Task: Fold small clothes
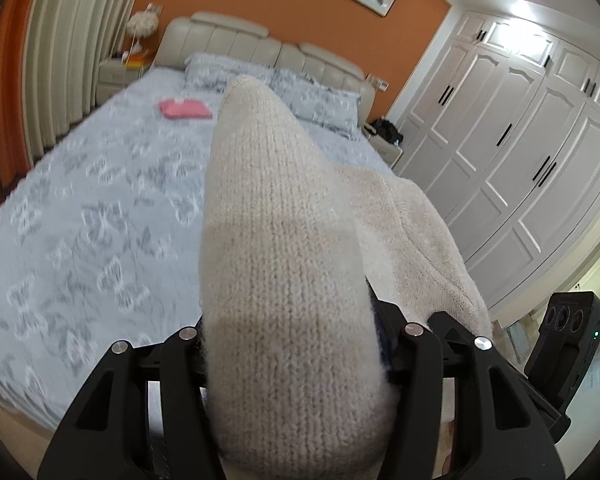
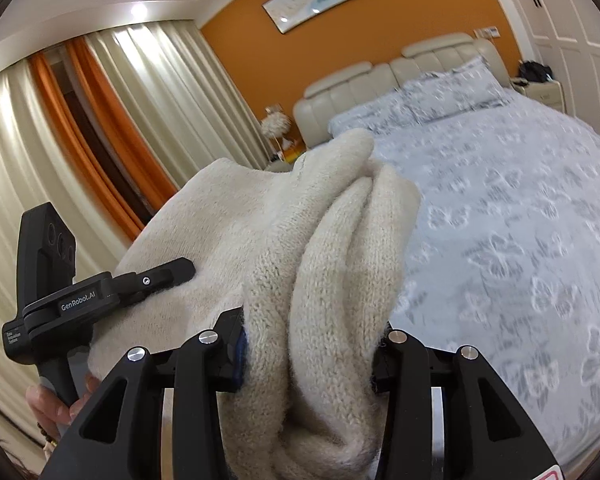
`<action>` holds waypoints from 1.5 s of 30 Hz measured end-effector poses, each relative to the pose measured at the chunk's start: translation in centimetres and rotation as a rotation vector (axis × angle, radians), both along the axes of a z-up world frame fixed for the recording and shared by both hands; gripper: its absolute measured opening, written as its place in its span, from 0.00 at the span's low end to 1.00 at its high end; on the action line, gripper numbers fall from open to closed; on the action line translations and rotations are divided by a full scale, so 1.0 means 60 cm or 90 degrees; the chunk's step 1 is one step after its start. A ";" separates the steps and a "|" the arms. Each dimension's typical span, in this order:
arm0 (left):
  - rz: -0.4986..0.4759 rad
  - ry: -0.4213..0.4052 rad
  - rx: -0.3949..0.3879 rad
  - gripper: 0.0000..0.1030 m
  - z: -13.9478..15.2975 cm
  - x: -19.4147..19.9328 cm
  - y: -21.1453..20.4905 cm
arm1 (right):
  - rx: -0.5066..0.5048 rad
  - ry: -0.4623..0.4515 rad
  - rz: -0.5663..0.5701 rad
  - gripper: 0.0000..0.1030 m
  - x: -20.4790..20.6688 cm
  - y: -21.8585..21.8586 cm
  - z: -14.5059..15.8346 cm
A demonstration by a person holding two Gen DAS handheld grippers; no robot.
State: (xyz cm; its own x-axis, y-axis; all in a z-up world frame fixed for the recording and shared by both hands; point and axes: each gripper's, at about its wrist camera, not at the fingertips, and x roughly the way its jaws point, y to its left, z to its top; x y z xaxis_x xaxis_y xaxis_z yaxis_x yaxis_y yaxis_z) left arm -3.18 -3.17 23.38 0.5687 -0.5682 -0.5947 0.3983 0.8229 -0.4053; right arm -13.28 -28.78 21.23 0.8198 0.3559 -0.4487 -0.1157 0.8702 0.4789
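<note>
Left wrist view, garment: a cream knit sweater [image 1: 276,248] fills the centre of the frame, held up off the bed [image 1: 80,208] that spreads across the left half.
Left wrist view, my left gripper [image 1: 292,360]: its fingers are narrowed onto a thick fold of the knit at bottom centre; the pads are hidden by wool.
Left wrist view, finished piece: a pink folded garment [image 1: 185,109] lies on the bed at upper left.
Right wrist view, garment: the same sweater bunches in rolls at centre, with the bed to the right.
Right wrist view, my right gripper [image 2: 308,360]: fingers closed on bunched knit at bottom centre.
Right wrist view, other tool: my left gripper appears at lower left, its finger against the cloth.
Step in hand (judgement): carrying the sweater to lay it flat.
Technique (judgement): I should draw my two grips apart to tension the knit, lower it evenly, and release only once it lies smooth.
</note>
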 end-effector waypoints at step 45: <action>0.149 0.133 0.125 0.91 -0.518 0.407 -0.045 | -0.057 0.204 -0.069 0.54 0.457 -0.024 -0.469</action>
State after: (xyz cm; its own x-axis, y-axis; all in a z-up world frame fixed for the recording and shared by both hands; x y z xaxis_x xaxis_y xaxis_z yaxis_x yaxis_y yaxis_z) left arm 21.23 -5.89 -7.68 0.5240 -0.3006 -0.7969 0.1158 0.9521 -0.2830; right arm 14.15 -30.22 -6.93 0.6625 0.2223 -0.7154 0.1232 0.9096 0.3968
